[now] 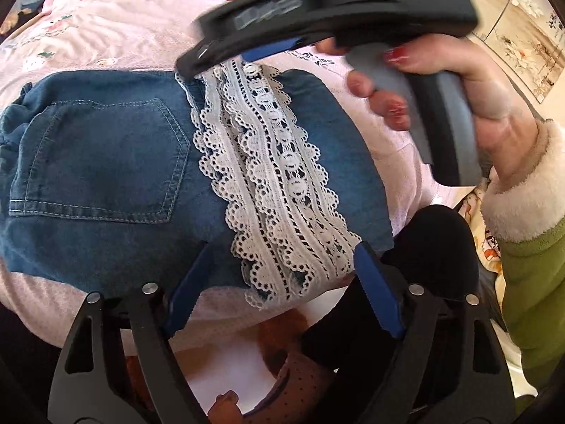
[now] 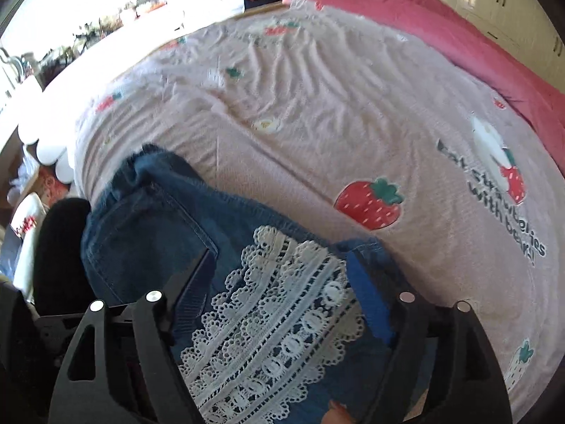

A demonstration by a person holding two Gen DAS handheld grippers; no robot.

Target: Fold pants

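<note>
Folding these floppy denim pants (image 1: 106, 162): both grippers, left gripper (image 1: 279, 289) and right gripper (image 2: 282, 300), spread wide; grab denim edge, lace (image 1: 275, 162) looks snaggy.

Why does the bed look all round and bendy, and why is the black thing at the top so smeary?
Both views use fisheye lenses, so the bed bulges. In the left wrist view the right gripper is motion-blurred. In the right wrist view the window area is washed out by bright glare.
</note>
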